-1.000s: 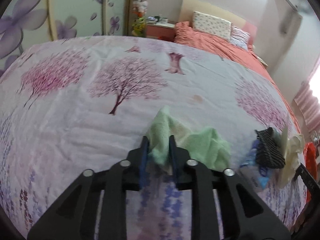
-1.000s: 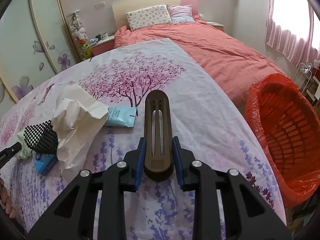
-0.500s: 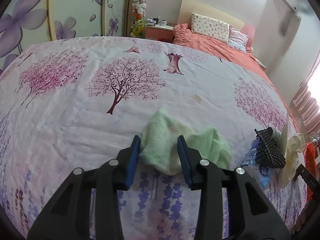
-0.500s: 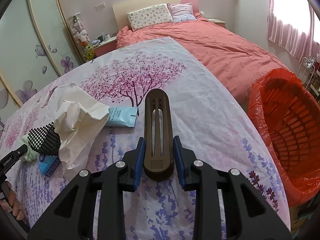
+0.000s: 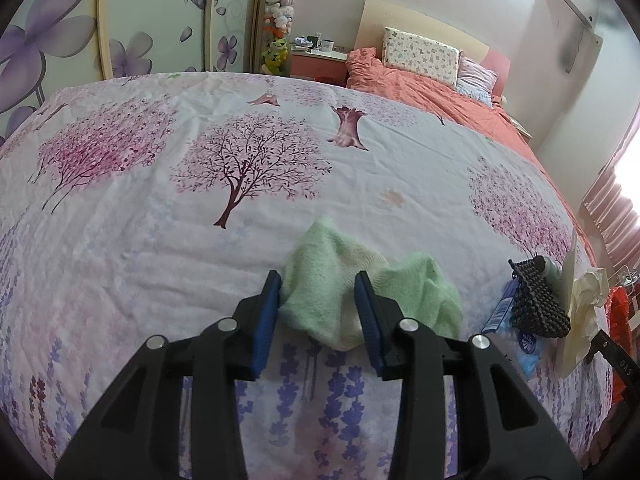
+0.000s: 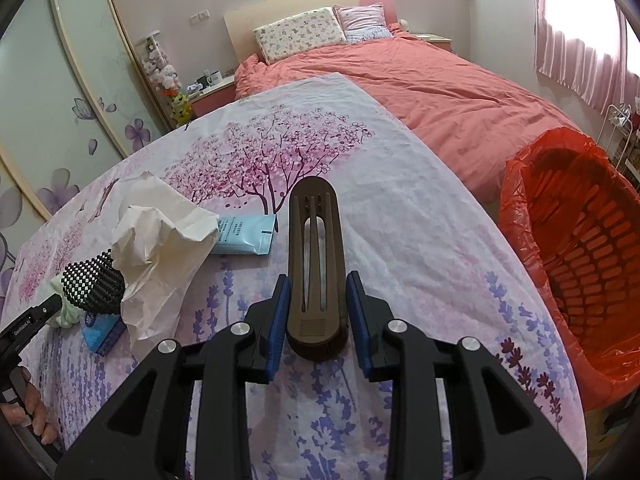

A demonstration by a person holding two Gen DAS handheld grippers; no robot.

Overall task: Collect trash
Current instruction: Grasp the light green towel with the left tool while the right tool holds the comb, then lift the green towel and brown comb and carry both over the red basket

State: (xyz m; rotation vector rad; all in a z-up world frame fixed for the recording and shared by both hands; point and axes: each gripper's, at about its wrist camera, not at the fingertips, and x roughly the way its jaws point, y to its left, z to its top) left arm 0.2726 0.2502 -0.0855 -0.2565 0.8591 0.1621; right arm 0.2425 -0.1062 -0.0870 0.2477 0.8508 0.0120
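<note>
My left gripper is open, its jaws standing on either side of a crumpled light green cloth lying on the flowered bedsheet. My right gripper is shut on a brown slotted plastic piece held above the sheet. To its left lie crumpled beige paper, a light blue tube, a black beaded pouch and a blue packet. A basket lined with a red bag stands to the right, beside the bed.
A pink-covered bed with pillows lies beyond the sheet. A sliding wardrobe with flower decals and a bedside table stand at the back. Pink curtains hang at the right.
My left gripper has opened: it was pinching the green cloth, and now its jaws stand wide around it. My right gripper still holds the brown piece, almost unmoved.
</note>
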